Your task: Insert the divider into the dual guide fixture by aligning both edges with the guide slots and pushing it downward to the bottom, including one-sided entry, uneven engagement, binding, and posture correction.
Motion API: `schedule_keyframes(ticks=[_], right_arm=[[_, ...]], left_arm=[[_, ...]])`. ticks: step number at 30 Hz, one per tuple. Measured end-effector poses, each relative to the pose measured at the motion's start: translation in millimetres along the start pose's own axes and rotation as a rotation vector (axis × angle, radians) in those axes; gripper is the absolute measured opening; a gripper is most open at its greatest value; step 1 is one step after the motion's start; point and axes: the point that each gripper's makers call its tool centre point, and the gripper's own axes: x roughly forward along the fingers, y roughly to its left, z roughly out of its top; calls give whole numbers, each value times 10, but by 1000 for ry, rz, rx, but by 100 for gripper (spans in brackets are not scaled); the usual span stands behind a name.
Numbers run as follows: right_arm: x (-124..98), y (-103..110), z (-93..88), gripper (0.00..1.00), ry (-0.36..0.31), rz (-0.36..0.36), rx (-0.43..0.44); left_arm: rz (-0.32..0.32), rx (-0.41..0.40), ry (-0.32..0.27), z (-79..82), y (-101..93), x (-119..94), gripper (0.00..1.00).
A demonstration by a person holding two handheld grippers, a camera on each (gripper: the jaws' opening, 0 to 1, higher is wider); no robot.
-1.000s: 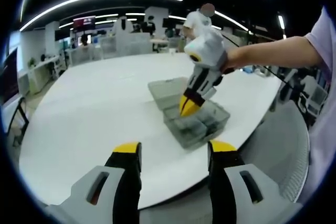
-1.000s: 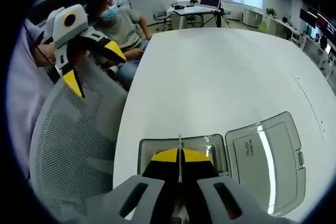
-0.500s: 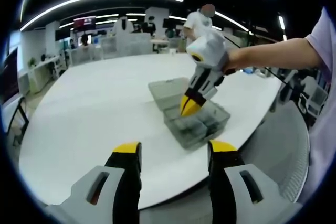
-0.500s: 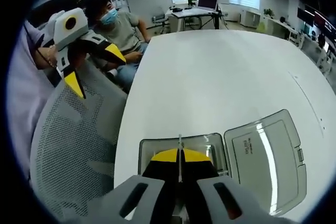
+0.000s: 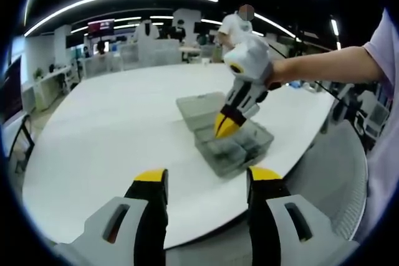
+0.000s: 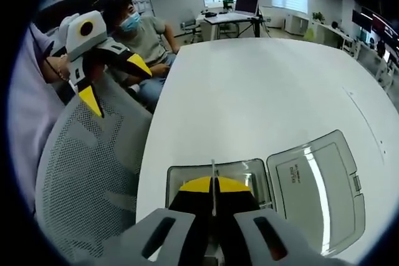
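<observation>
A clear plastic compartment box [image 5: 234, 144] sits near the white table's edge, its lid [image 5: 198, 108] folded open flat beside it. In the right gripper view my right gripper [image 6: 212, 186] is shut on a thin clear divider [image 6: 212, 175], held upright over the box's tray [image 6: 249, 175], with the lid [image 6: 315, 188] to the right. From the left gripper view that gripper [image 5: 225, 125] points down into the box. My left gripper [image 5: 207, 177] stays open off the table's near edge, holding nothing; it also appears open at the upper left [image 6: 115, 79] of the right gripper view.
The white table [image 5: 118, 129] is broad and bare around the box. A grey mesh chair [image 6: 87, 172] stands by the table edge below the left gripper. A seated person [image 6: 140, 32] in a mask is at the far side, with desks and monitors behind.
Nearly nothing: the right gripper with the divider has shifted very slightly over the box. The left gripper holds still.
</observation>
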Motion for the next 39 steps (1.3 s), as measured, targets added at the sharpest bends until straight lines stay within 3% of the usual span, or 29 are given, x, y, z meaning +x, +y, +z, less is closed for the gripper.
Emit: schedule_keyframes(ticks=[12,39], right_arm=[[37,-18,-13,0,31,-4,-10],[15,11,26,0,6,2,-1]], left_arm=[[-1,0,1,-4,3,0,48],[-2,0,5,-10,0,4,48]])
